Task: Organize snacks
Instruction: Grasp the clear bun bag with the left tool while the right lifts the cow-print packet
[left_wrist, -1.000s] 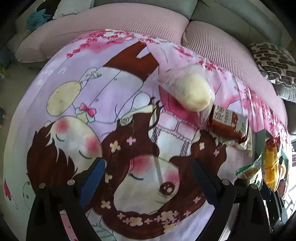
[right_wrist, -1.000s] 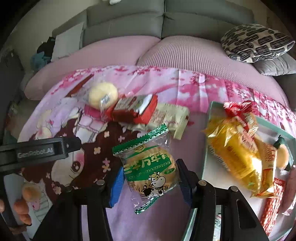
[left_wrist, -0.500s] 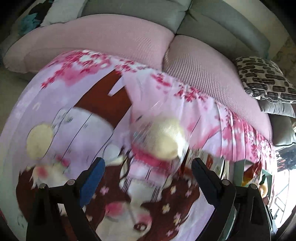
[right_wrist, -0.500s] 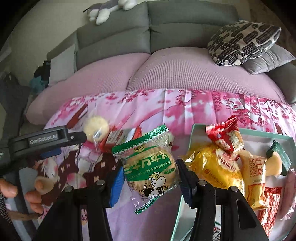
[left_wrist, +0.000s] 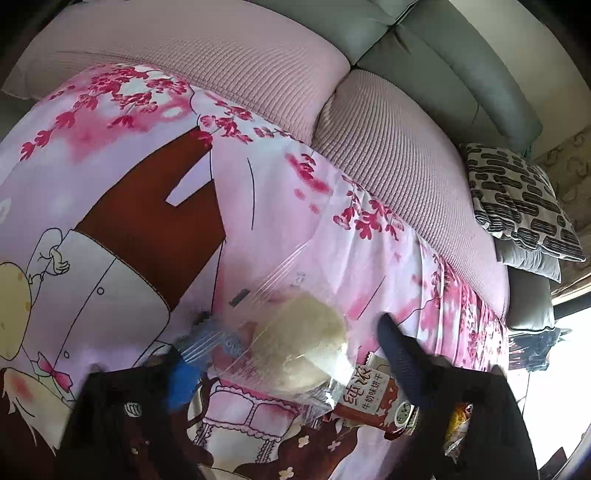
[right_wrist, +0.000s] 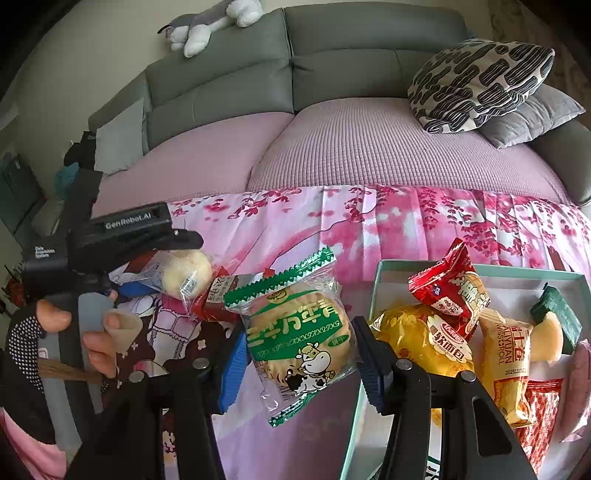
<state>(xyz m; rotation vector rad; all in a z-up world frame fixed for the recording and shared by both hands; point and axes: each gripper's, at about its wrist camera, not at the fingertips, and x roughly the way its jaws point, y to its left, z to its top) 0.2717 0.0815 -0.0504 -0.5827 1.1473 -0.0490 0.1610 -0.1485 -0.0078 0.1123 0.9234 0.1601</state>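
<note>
The green-and-clear biscuit packet (right_wrist: 295, 332) with the cartoon cow was pinched between the blue pads of the right gripper (right_wrist: 299, 354), just left of the teal tray (right_wrist: 384, 269), which already held a yellow bread bag (right_wrist: 424, 332) and a red snack pack (right_wrist: 450, 288). To the left, a pale round bun in a clear wrapper (left_wrist: 299, 343) lay on the pink cartoon blanket (left_wrist: 129, 166) between the spread jaws of the left gripper (left_wrist: 291, 358), touching a brown biscuit pack (left_wrist: 369, 398).
</note>
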